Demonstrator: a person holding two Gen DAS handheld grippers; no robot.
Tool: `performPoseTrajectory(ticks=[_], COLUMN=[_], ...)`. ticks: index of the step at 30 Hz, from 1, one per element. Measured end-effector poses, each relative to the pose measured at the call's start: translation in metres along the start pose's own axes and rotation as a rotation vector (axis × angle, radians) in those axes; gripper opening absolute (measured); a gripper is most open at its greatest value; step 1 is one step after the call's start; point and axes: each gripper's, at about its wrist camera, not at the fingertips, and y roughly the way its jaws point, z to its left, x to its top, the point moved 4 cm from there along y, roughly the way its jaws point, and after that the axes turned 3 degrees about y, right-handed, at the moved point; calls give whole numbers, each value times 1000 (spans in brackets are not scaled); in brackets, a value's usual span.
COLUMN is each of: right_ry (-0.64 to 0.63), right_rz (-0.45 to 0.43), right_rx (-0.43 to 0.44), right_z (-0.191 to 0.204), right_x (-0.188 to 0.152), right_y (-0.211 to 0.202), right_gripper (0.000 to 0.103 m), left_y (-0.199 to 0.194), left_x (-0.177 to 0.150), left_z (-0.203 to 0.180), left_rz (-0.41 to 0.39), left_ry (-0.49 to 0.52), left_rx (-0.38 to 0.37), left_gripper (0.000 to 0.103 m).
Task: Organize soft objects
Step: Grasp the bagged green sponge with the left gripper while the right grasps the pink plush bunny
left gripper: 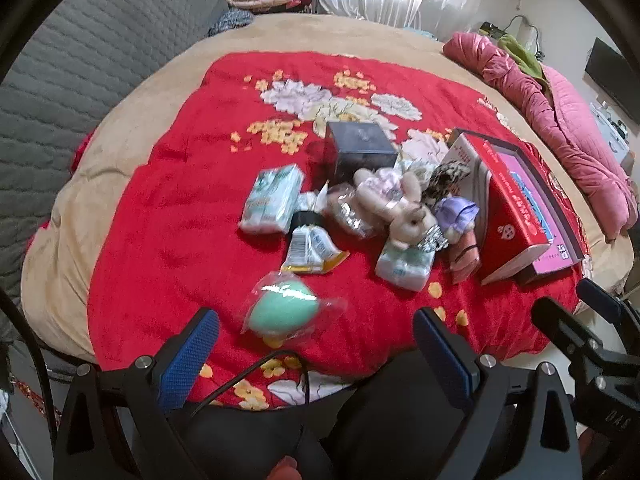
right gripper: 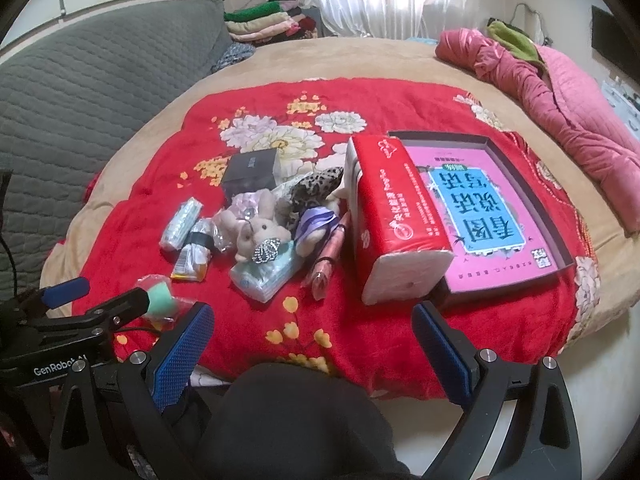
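Soft objects lie in a pile on a red floral blanket (left gripper: 168, 240). A green sponge in a clear bag (left gripper: 280, 310) lies nearest, just ahead of my open, empty left gripper (left gripper: 316, 338). Behind it are tissue packs (left gripper: 272, 200), a beige plush bunny (left gripper: 404, 212), a purple cloth (left gripper: 456, 210) and a leopard-print item (left gripper: 446, 176). My right gripper (right gripper: 312, 334) is open and empty above the blanket's near edge, short of the bunny (right gripper: 260, 232) and a red tissue pack (right gripper: 392, 216). The sponge (right gripper: 160, 298) shows partly behind the left gripper there.
An open box with a pink and blue card (right gripper: 488, 208) lies at the right. A dark cube box (left gripper: 360, 148) stands behind the pile. A pink quilt (right gripper: 560, 108) lies far right, a grey sofa cover (right gripper: 80, 80) at left, folded clothes (right gripper: 264, 20) at the back.
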Motion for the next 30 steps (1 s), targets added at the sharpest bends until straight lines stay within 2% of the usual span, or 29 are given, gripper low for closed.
performPoseTrajectory(ticks=[5, 11, 15, 20, 25, 30], right_ry=[-14, -27, -33, -63, -109, -164], right_rz=[14, 24, 39, 54, 90, 125], right_rx=[10, 16, 21, 28, 36, 18], right_z=[6, 10, 14, 23, 36, 47], right_x=[0, 1, 4, 12, 23, 35], right_y=[8, 16, 27, 40, 67, 95], right_gripper=[99, 99, 99, 99, 99, 99], left_y=[14, 33, 49, 64, 77, 85], left_x=[-11, -23, -23, -19, -16, -14], left_z=[23, 51, 47, 32, 28, 33], left_rz=[57, 118, 151, 161, 182, 192], left_ry=[-52, -102, -93, -40, -28, -47], left_rx=[-33, -24, -57, -50, -60, -81], left_gripper=[98, 98, 98, 97, 86, 81])
